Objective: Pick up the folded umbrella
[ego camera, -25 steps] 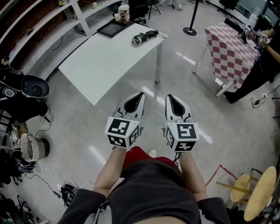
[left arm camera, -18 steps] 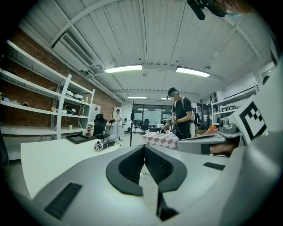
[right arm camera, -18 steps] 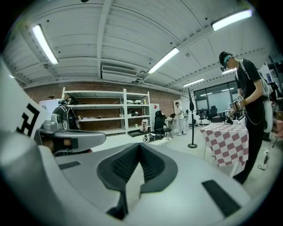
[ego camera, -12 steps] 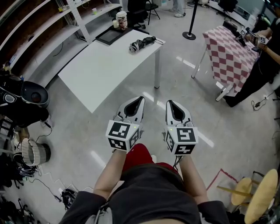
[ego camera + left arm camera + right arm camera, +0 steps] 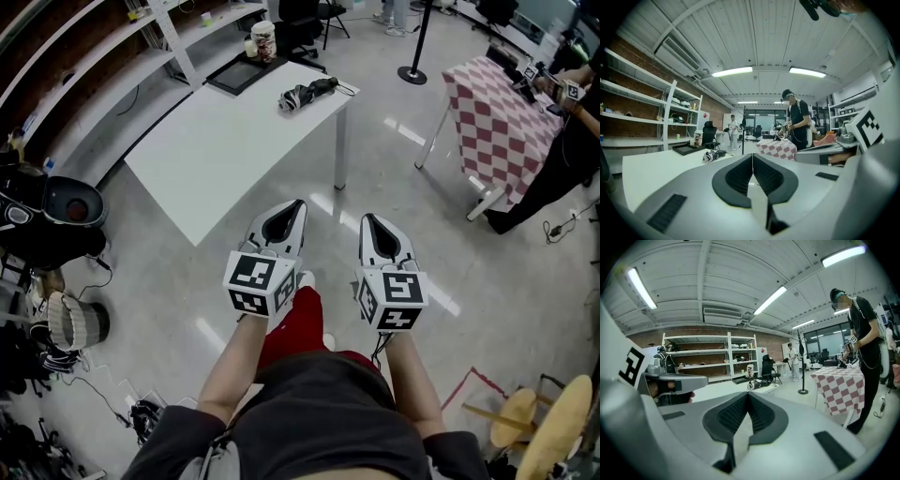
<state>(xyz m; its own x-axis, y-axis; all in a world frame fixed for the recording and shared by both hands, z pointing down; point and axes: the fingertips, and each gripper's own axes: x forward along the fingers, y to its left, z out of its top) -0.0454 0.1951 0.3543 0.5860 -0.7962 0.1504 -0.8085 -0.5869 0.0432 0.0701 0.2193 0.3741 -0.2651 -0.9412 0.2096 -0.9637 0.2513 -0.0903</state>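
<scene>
The folded umbrella (image 5: 307,93), black and white with a thin cord, lies near the far right corner of a white table (image 5: 216,141). It shows small in the left gripper view as the umbrella (image 5: 712,155) and in the right gripper view as the umbrella (image 5: 757,384). My left gripper (image 5: 298,203) and right gripper (image 5: 367,217) hang side by side over the floor, well short of the table. Both are shut with nothing between the jaws, pads touching at the tips.
A black tray (image 5: 241,74) and a jar (image 5: 263,40) stand at the table's far end. White shelving (image 5: 141,37) runs behind. A checked-cloth table (image 5: 506,122) with a person (image 5: 572,141) stands at right; a stanchion (image 5: 412,70) beyond. Clutter and cables (image 5: 47,309) lie at left.
The table and umbrella have shifted slightly in the head view as I step forward; a red shoe now shows under the grippers. Both grippers stay shut.
</scene>
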